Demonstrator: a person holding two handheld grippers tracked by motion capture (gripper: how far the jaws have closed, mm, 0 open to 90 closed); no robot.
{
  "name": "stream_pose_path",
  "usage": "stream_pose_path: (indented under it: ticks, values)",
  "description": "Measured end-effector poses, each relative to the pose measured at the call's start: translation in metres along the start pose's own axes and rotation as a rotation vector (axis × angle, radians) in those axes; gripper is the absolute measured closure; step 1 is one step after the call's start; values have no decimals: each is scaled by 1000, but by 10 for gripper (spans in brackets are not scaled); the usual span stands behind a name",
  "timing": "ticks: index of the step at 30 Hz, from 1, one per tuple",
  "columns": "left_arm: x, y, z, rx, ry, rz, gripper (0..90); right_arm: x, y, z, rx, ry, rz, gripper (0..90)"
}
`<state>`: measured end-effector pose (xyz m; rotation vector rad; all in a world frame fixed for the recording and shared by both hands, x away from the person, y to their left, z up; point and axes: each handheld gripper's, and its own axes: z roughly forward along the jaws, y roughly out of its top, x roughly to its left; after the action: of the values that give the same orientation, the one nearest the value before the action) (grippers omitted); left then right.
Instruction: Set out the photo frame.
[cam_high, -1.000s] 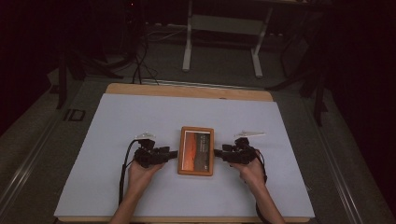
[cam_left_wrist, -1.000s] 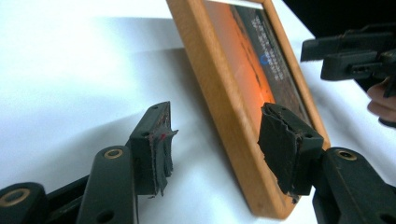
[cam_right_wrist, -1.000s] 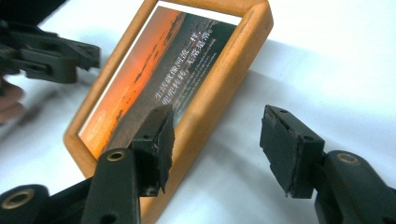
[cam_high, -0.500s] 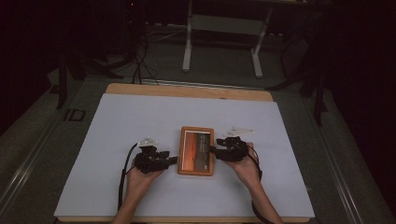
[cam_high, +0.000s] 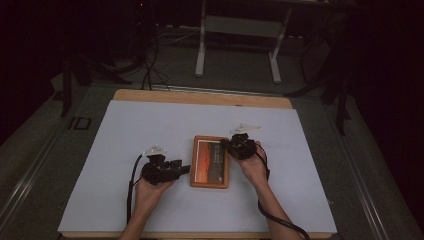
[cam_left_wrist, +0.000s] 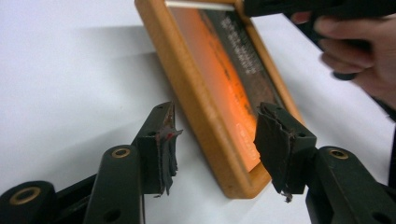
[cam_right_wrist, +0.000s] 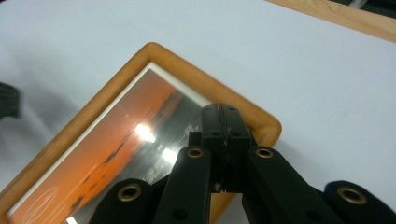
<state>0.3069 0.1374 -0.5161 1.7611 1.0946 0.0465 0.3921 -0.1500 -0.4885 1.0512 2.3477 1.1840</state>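
The rectangular wooden picture frame (cam_high: 210, 161), glossy-fronted, lies mid-worktop (cam_high: 125, 130). The left claw (cam_left_wrist: 212, 140) is spread wide around its near corner. The right claw (cam_right_wrist: 220, 122) is closed, apparently pressing the frame's far corner.

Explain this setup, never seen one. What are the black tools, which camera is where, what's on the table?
A person holds a two-jaw gripper in each hand; no robot arm. The high view looks down on the table from above the person's side. The other two pictures come from cameras riding on each gripper, looking along its black jaws. On the white surface lies a wooden picture frame with an orange photo. The left gripper is open, its jaws on either side of the frame's near corner, gripping nothing. The right gripper is shut, its tips over the frame's far corner; whether it presses on it or pinches anything, I cannot tell.
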Motion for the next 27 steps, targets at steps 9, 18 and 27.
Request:
stream_pose_path:
  ticks: [9,18,27]
  values:
    - [-3,4,-7,-24,-9,6,474,-5,-2,7,-8,-35,28,900]
    - [-8,8,-10,-37,-18,7,462,-19,-12,7,1,-41,80,900]
    - [-12,9,-7,-34,-61,17,472,-28,-22,12,52,-79,101,900]
